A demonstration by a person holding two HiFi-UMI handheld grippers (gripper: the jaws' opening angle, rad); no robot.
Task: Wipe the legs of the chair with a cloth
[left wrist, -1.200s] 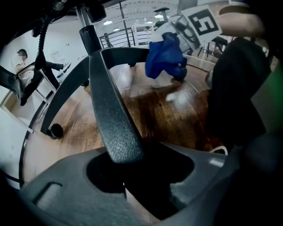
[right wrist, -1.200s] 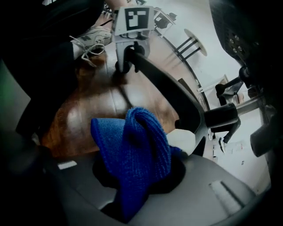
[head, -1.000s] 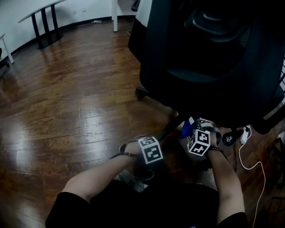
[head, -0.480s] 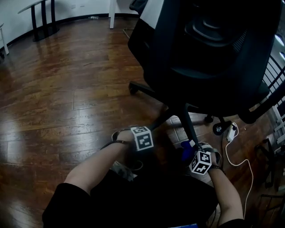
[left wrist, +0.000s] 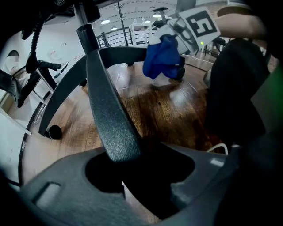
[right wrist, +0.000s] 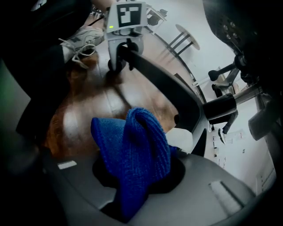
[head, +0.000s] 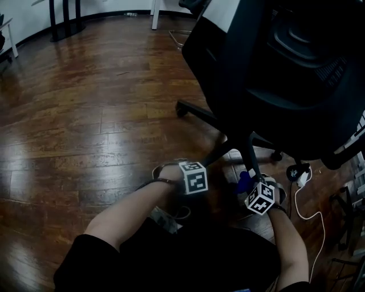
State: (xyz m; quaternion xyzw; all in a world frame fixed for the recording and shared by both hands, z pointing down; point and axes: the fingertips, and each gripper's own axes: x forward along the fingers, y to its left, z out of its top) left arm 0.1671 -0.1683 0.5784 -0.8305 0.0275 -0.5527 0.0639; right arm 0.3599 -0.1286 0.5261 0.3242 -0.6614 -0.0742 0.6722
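The black office chair's base (head: 245, 142) spreads its legs over the wood floor. My left gripper (head: 199, 170) is closed round one leg (left wrist: 104, 101) near its outer end, as the right gripper view also shows (right wrist: 120, 57). Its jaws have just been opening slightly, with the leg still between them. My right gripper (head: 249, 183) is shut on a bunched blue cloth (right wrist: 132, 150), held low beside the base's centre post. The left gripper view shows that cloth (left wrist: 162, 57) next to another leg (left wrist: 124, 53). Whether it touches that leg I cannot tell.
The chair's seat and back (head: 285, 74) hang over the work area. A castor (head: 181, 108) ends the far leg. A white cable with a plug (head: 302, 177) lies at the right. Table legs (head: 63, 17) stand far back left. The person's shoe (head: 165, 219) is near.
My right gripper has carried the blue cloth a short way across beside the chair base and a little lower. The left gripper has stayed on its leg.
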